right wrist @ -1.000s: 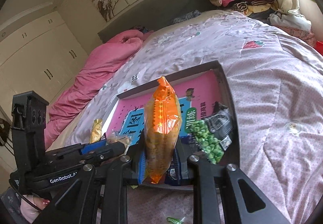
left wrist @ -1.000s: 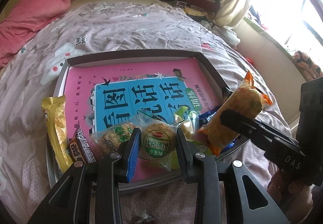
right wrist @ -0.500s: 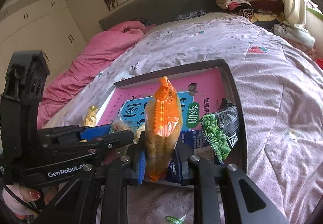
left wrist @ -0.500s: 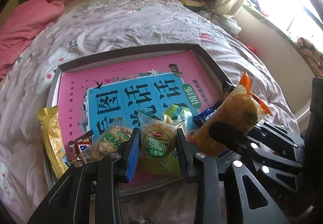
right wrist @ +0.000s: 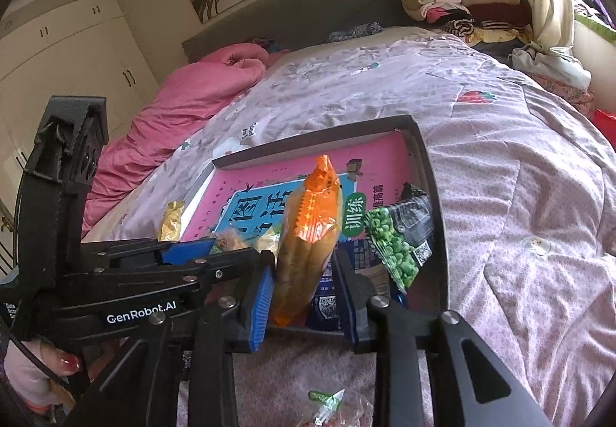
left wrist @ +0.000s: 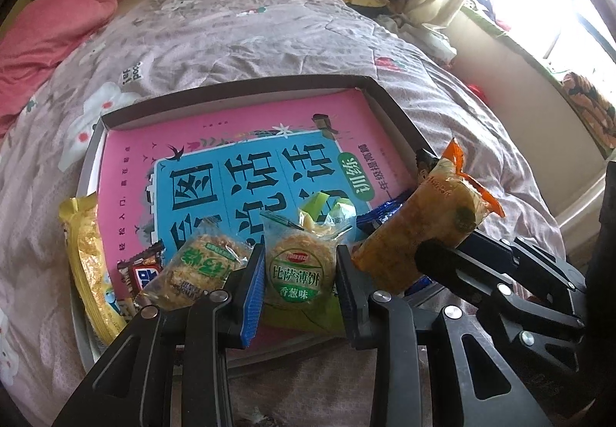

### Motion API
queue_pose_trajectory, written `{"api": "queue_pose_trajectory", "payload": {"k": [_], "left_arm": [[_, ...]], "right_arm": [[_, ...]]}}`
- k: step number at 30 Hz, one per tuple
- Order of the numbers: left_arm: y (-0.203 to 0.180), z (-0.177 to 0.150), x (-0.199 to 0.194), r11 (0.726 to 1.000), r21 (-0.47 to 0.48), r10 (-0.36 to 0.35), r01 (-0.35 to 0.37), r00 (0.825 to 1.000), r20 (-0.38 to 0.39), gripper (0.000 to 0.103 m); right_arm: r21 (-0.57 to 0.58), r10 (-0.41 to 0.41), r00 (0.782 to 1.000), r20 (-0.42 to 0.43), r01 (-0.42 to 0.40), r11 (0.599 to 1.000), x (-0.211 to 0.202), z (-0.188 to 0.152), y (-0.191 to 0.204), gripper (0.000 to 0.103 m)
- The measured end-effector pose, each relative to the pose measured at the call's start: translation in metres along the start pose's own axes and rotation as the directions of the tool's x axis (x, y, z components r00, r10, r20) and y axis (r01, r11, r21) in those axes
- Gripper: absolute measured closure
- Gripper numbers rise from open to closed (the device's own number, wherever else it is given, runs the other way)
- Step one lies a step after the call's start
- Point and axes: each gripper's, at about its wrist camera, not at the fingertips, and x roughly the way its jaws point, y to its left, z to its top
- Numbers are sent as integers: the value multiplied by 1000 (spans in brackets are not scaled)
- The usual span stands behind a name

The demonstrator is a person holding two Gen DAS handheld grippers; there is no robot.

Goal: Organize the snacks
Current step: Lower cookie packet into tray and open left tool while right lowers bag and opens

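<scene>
Snacks sit bunched along the near edge of a shallow dark tray (left wrist: 389, 107) lying on the bed (left wrist: 238, 30). Right tongs (right wrist: 304, 288) pinch an orange packet (right wrist: 308, 238), held upright over the tray's near right corner; same packet seen from the left wrist view (left wrist: 427, 226). Left tongs (left wrist: 300, 288) spread, fingers straddling a round cracker pack (left wrist: 296, 269) with a green label; can't tell if the blue pad (left wrist: 252, 292) touches it.

Crowding around: second cracker pack (left wrist: 200, 269) just left of the left tongs, small dark candy bar (left wrist: 144, 273) next, long yellow packet (left wrist: 86, 261) draped over the tray's left rim. Green wrappers (left wrist: 327, 207) behind the round cracker. Blue packet (right wrist: 362, 257) lies under the orange one, green pea bag (right wrist: 400, 234) leans against the tray's right wall. Both tongs close together, the right tool's arm crossing just beside the left fingers, tight on that side.

Pink and blue book (left wrist: 231, 165) covers the tray floor; its far half is bare, open room there. Tray walls low, far rim and right rim unobstructed. One small green-wrapped candy (right wrist: 327, 398) lies on the quilt outside the tray, near side, below the right tongs. Pink blanket (right wrist: 184, 96) piled far left, folded clothes stack (right wrist: 450, 3) at the headboard corner, well apart from the tray.
</scene>
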Motion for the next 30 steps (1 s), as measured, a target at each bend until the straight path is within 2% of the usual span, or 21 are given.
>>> {"api": "queue_pose_trajectory", "payload": {"k": [10, 30], "left_arm": [[4, 0, -1, 1000, -16, -16, 16, 1000, 2, 59], [8, -3, -15, 999, -28, -19, 20, 999, 27, 52]], "right_arm": [[12, 2, 1000, 2, -2, 1000, -4, -1, -3, 70], [38, 3, 999, 51, -5, 999, -18, 1, -9, 64]]}}
